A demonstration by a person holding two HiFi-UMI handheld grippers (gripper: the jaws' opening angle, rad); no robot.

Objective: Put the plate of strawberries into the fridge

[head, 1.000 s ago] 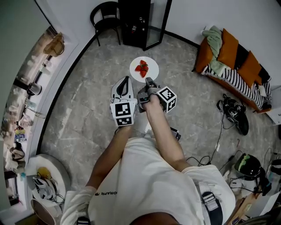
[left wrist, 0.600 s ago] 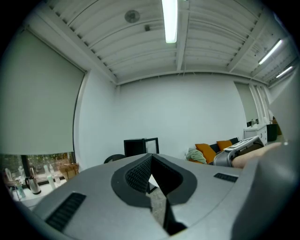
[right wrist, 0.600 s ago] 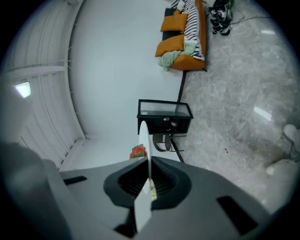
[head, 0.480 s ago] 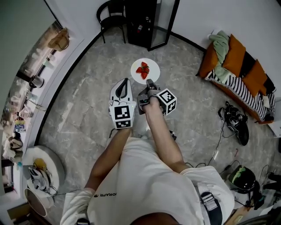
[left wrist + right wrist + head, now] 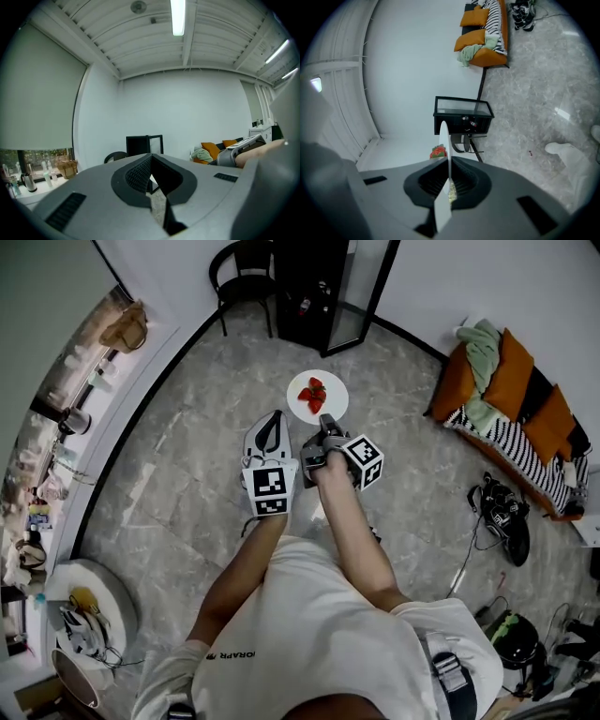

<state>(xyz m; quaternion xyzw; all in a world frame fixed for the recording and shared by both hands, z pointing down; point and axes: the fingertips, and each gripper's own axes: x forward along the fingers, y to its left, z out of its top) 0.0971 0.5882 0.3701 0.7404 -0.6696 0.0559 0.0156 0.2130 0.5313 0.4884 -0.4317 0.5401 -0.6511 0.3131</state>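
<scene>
Plenty of bare floor lies between the plate and the black fridge, its glass door open, a chair just left. Forearms outstretched side by side, my right gripper pinches the plate's near rim, strawberries aboard; my left gripper is closed on nothing.

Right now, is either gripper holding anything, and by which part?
The right gripper holds the plate by its near rim, clamped between the jaws. The left gripper is shut and empty.
</scene>
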